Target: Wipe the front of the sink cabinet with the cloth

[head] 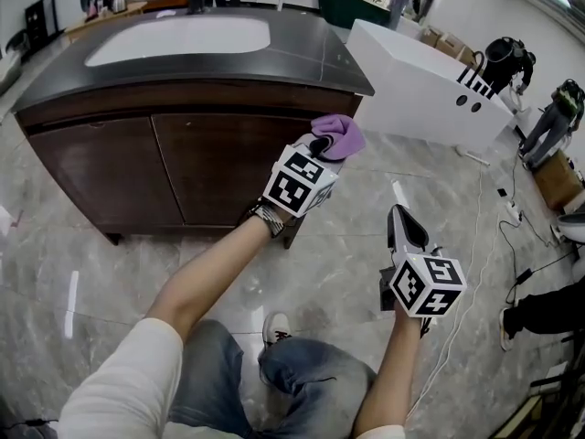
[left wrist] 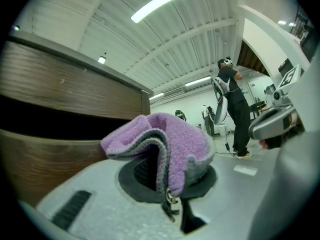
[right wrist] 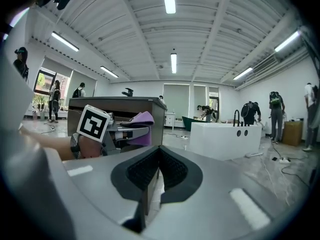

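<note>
A dark wood sink cabinet (head: 155,167) with a black top and a white basin (head: 183,39) stands ahead. My left gripper (head: 322,146) is shut on a folded purple cloth (head: 338,135) and holds it just in front of the cabinet's right door, near the upper corner. In the left gripper view the cloth (left wrist: 167,144) bulges out of the jaws with the cabinet front (left wrist: 60,119) close on the left. My right gripper (head: 398,194) hangs lower right over the floor, shut and empty. From the right gripper view, the left gripper (right wrist: 131,129) and cloth (right wrist: 142,118) show beside the cabinet (right wrist: 115,109).
A white bathtub (head: 425,85) lies right of the cabinet. Cables (head: 498,236) trail across the marble floor on the right. People stand at the far right (head: 553,122). My knee and shoe (head: 274,332) are below. A white strip (head: 71,305) lies on the floor at left.
</note>
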`<state>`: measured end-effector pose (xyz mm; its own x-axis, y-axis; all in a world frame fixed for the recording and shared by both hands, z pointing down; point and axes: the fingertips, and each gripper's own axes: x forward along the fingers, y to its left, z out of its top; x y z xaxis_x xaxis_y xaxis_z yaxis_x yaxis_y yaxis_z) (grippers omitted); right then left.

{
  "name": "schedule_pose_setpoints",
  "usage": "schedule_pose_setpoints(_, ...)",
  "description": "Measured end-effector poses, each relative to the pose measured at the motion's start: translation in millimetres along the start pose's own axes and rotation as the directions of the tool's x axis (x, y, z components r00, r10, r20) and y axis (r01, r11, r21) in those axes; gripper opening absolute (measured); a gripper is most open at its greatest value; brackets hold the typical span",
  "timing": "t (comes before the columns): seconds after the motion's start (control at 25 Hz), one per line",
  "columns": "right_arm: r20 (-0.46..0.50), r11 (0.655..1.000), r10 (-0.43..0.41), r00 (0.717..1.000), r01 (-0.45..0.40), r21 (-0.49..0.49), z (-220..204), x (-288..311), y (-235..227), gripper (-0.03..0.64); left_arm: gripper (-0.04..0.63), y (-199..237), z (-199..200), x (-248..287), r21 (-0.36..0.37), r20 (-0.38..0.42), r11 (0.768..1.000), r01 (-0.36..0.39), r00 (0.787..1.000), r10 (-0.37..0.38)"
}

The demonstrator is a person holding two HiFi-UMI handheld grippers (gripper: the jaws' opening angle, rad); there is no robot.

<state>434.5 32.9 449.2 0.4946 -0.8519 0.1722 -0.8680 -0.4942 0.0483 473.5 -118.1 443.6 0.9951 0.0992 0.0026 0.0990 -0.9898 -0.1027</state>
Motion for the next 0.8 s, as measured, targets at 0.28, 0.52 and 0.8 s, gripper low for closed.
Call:
schedule_pose_setpoints(0.28, 0.016, 0.998, -0.051, 0.999, 0.052, -0.030, 4, -10, -3, 0.008, 0.044, -44, -6, 4, 0.052, 0.003, 0.987, 0.149, 0.989, -0.149)
schedule_pose_setpoints(0.52, 0.021, 0.995, -0.092, 0.995, 0.093, -0.028, 0, -19, -8, 0.008, 0.044, -79, -47, -5, 0.018, -0.025, 0.967, 0.254, 0.967, -0.254)
schedule_pose_setpoints(0.8, 0.024, 0.997, -0.081, 0.996, 0.081, 0.004, -8, -17, 2, 0.007, 0.044, -87, -93, -21, -0.010, -0.068, 0.967, 0.256, 0.964, -0.256)
